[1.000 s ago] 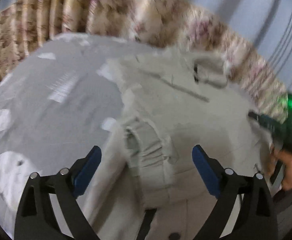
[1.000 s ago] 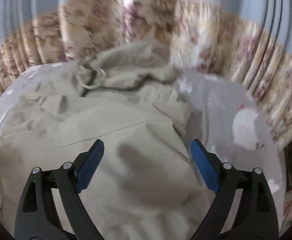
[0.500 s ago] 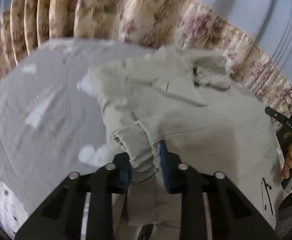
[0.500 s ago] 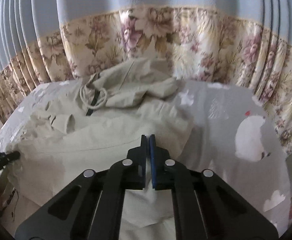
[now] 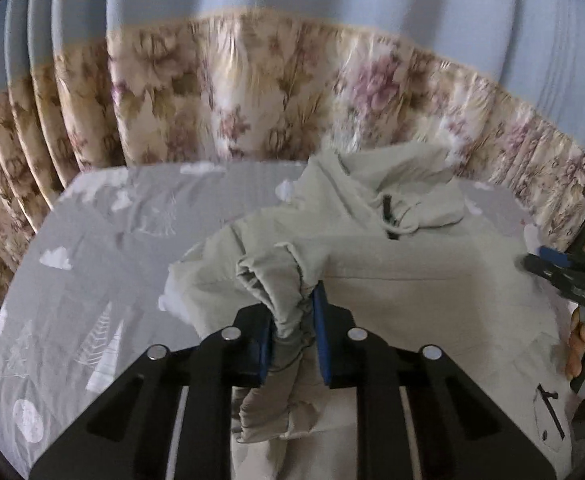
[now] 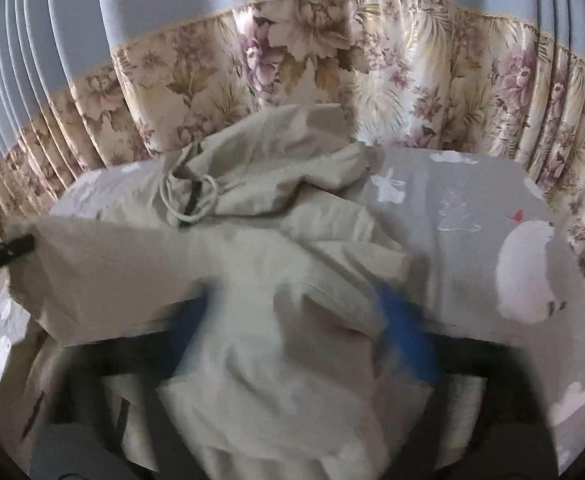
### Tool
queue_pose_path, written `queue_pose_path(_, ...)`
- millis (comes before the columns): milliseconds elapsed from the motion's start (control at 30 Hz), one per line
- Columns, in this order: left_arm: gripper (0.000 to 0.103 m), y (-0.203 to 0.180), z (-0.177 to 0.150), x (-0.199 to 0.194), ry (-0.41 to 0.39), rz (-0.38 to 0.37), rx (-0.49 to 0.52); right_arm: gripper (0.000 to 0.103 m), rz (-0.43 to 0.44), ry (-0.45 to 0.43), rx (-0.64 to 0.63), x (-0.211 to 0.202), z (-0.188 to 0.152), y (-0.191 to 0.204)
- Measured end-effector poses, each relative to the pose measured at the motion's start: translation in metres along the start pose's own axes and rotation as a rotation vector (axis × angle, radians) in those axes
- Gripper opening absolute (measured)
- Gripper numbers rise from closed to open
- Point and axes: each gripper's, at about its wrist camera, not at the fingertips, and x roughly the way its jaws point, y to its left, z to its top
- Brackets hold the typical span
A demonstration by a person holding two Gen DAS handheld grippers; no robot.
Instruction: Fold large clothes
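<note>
Left gripper [image 5: 292, 332]: pinching the sleeve cuff [image 5: 280, 292] of the beige hooded jacket [image 5: 412, 304].
Right gripper [image 6: 296, 332]: jaws opening, blurred, fabric between.
Risk: bunched cuff slips; hood [image 6: 276, 160] at 12 o'clock stays crumpled.

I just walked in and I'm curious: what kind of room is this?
Probably a bedroom at home: a grey sheet printed with white animals covers what looks like a bed, floral curtains hang behind it, and a beige hooded jacket lies on top.
</note>
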Motion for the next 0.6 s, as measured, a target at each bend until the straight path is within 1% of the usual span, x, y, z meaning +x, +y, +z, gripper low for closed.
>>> queue_pose_path(33, 0.018, 0.000, -0.002, 0.004, 0.010, 0.001, 0.004, 0.089, 0.006, 0.011, -0.010, 0.005, -0.001, 0.004)
queue_pose_path(67, 0.018, 0.001, -0.006, 0.009, 0.019, 0.001, -0.002, 0.074, 0.005, 0.021, -0.014, 0.009, -0.003, 0.006)
queue_pose_path(100, 0.019, 0.002, -0.009, 0.013, 0.027, -0.001, -0.011, 0.047, -0.009, 0.036, -0.015, 0.015, -0.003, 0.008)
queue_pose_path(133, 0.019, 0.003, -0.012, 0.016, 0.035, -0.004, -0.017, 0.034, -0.040, 0.080, -0.016, 0.027, -0.005, 0.007)
queue_pose_path(167, 0.019, 0.004, -0.016, 0.020, 0.046, -0.010, -0.027, 0.021, -0.046, 0.099, -0.015, 0.033, -0.007, 0.005)
queue_pose_path(200, 0.020, 0.004, -0.017, 0.022, 0.050, -0.014, -0.033, 0.014, -0.044, 0.103, -0.015, 0.036, -0.007, 0.005)
queue_pose_path(233, 0.020, 0.004, -0.018, 0.023, 0.054, -0.017, -0.035, 0.010, -0.045, 0.098, -0.025, 0.036, -0.007, 0.005)
queue_pose_path(267, 0.020, 0.002, -0.015, 0.023, 0.049, -0.025, -0.032, 0.005, -0.059, 0.072, -0.038, 0.029, -0.004, 0.006)
queue_pose_path(333, 0.020, -0.006, -0.005, 0.017, 0.016, -0.044, -0.017, 0.004, -0.080, 0.011, -0.020, 0.013, 0.006, 0.001)
queue_pose_path(400, 0.020, -0.017, 0.007, 0.013, -0.016, -0.043, 0.010, 0.004, -0.116, -0.066, -0.003, -0.006, 0.021, -0.008)
queue_pose_path(467, 0.020, -0.028, 0.019, 0.021, -0.017, -0.022, 0.038, 0.004, -0.130, -0.077, 0.004, -0.007, 0.029, -0.015)
queue_pose_path(500, 0.020, -0.029, 0.023, 0.030, -0.002, -0.009, 0.045, 0.005, -0.140, -0.070, 0.003, -0.002, 0.032, -0.018)
queue_pose_path(533, 0.021, -0.029, 0.026, 0.047, 0.036, 0.021, 0.050, 0.007, -0.146, -0.050, -0.003, 0.006, 0.032, -0.020)
queue_pose_path(567, 0.021, -0.027, 0.025, 0.062, 0.076, 0.043, 0.052, 0.015, -0.150, 0.006, -0.007, 0.023, 0.029, -0.024)
queue_pose_path(600, 0.021, -0.023, 0.022, 0.075, 0.120, 0.062, 0.047, 0.034, -0.161, 0.058, -0.011, 0.038, 0.025, -0.027)
